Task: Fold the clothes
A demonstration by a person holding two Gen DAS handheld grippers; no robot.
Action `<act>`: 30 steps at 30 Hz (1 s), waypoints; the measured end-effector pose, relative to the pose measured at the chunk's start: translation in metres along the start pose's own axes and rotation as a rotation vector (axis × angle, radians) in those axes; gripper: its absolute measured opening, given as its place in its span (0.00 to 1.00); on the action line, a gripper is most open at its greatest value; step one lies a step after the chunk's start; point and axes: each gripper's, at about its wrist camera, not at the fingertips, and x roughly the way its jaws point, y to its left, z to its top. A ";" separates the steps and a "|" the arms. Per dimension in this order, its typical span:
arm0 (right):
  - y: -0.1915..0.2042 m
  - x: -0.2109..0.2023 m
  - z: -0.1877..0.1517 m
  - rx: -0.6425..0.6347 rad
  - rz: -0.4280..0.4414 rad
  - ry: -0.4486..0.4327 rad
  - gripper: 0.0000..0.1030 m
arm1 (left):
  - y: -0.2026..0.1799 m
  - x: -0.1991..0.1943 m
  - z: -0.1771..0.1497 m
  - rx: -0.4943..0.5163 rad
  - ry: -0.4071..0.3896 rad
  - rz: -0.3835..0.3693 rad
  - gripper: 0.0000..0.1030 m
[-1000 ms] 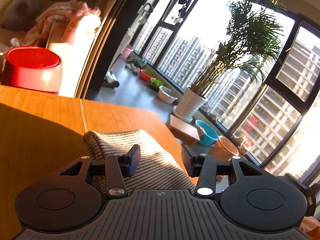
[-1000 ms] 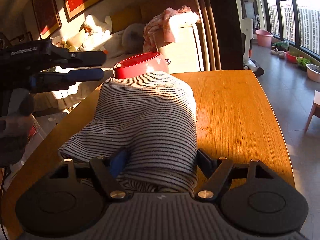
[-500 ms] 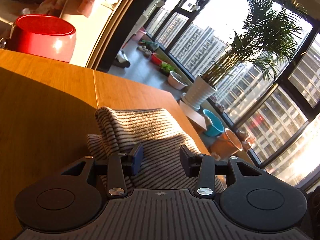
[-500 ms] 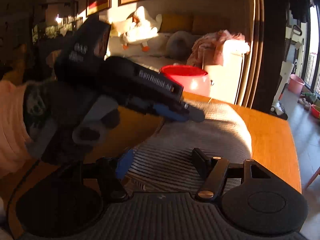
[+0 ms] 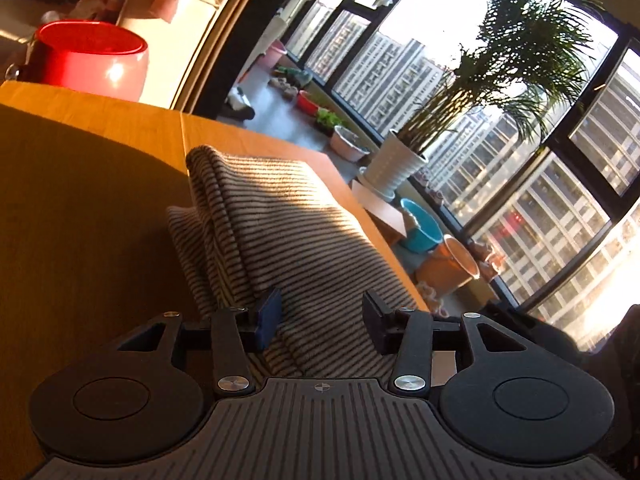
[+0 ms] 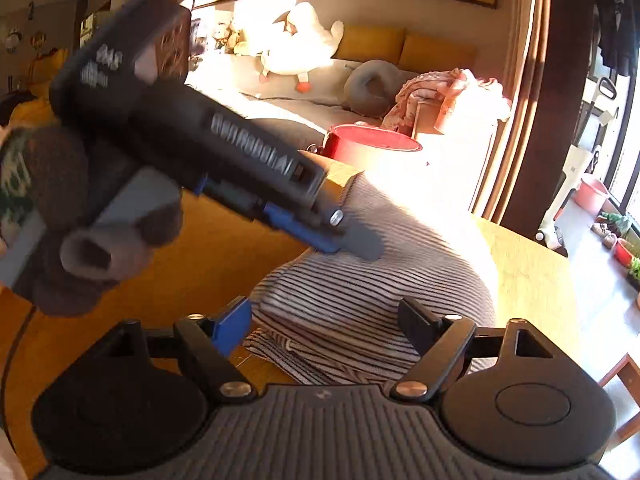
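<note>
Since a second ago you have swung your left hand-held gripper [image 6: 352, 240] across in front of the right wrist camera, where it now fills the left half of the view with its tips down on the far part of the striped garment [image 6: 360, 300]; back then it hung off to the side, level and clear of the cloth. Your right hand-held gripper [image 6: 324, 320] has pulled back, so the garment that once bulged between its fingers now lies lower, a folded stack on the wooden bench [image 6: 532, 280]. Its fingers stand apart, holding nothing. Seen from the left wrist, the left hand-held gripper [image 5: 322, 314] has closed in on the striped garment [image 5: 280, 232], fingers spread over the cloth with a gap between them. Behind the bench edge sits the red pot [image 5: 90, 60], larger in view than before.
</note>
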 end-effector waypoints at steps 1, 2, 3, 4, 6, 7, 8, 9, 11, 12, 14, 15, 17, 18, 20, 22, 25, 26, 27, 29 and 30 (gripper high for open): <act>-0.008 -0.009 0.001 0.018 -0.012 -0.006 0.84 | 0.001 0.002 -0.001 -0.001 -0.003 0.002 0.46; -0.017 -0.017 0.002 0.047 -0.023 -0.010 0.84 | 0.003 0.003 -0.002 -0.002 -0.005 0.005 0.46; -0.026 -0.025 0.002 0.076 -0.033 -0.014 0.85 | 0.003 0.004 -0.001 -0.005 -0.005 0.003 0.46; -0.037 -0.031 0.002 0.122 -0.042 -0.021 0.85 | 0.003 0.005 -0.001 -0.003 -0.003 0.003 0.46; -0.068 -0.037 0.000 0.289 -0.053 -0.041 0.86 | 0.002 0.006 -0.002 0.003 -0.003 0.003 0.46; -0.084 -0.035 -0.003 0.392 -0.048 -0.047 0.86 | 0.002 0.007 -0.003 0.006 -0.003 0.003 0.46; -0.096 -0.031 -0.008 0.475 -0.039 -0.051 0.86 | 0.002 0.007 -0.003 0.007 -0.004 0.002 0.46; -0.104 -0.026 -0.014 0.537 -0.034 -0.049 0.86 | 0.002 0.007 -0.004 0.009 -0.005 0.002 0.46; -0.117 -0.003 -0.028 0.651 -0.020 -0.023 0.86 | 0.002 0.006 -0.006 0.013 -0.005 0.002 0.46; -0.121 0.007 -0.035 0.698 -0.005 -0.009 0.88 | 0.002 0.006 -0.006 0.014 -0.004 0.002 0.46; -0.126 0.029 -0.043 0.799 0.070 0.015 0.91 | 0.002 0.005 -0.007 0.018 -0.004 0.004 0.46; -0.126 0.036 -0.047 0.840 0.114 0.021 0.91 | 0.001 0.006 -0.007 0.019 -0.003 0.005 0.46; -0.121 0.041 -0.047 0.853 0.141 0.022 0.87 | 0.001 0.005 -0.008 0.025 -0.004 0.016 0.46; -0.113 0.034 -0.040 0.786 0.124 0.001 0.81 | 0.001 0.005 -0.008 0.029 -0.004 0.022 0.47; -0.107 0.019 -0.030 0.713 0.131 -0.046 0.65 | 0.004 0.004 -0.009 0.021 -0.007 0.028 0.49; -0.104 0.010 -0.026 0.671 0.099 -0.041 0.63 | 0.005 0.005 -0.009 0.015 -0.005 0.020 0.49; -0.107 0.018 -0.035 0.638 -0.008 0.044 0.63 | -0.002 0.007 -0.012 0.037 -0.011 0.013 0.49; -0.107 0.021 -0.041 0.636 -0.026 0.063 0.64 | -0.004 0.007 -0.012 0.049 -0.012 0.018 0.49; -0.109 0.021 -0.047 0.658 -0.018 0.054 0.65 | -0.007 0.008 -0.013 0.061 -0.013 0.023 0.50; -0.107 0.018 -0.048 0.652 -0.022 0.048 0.65 | -0.008 0.006 -0.013 0.060 -0.015 0.027 0.50; -0.105 0.017 -0.047 0.636 -0.031 0.046 0.65 | -0.008 0.004 -0.013 0.046 -0.018 0.028 0.50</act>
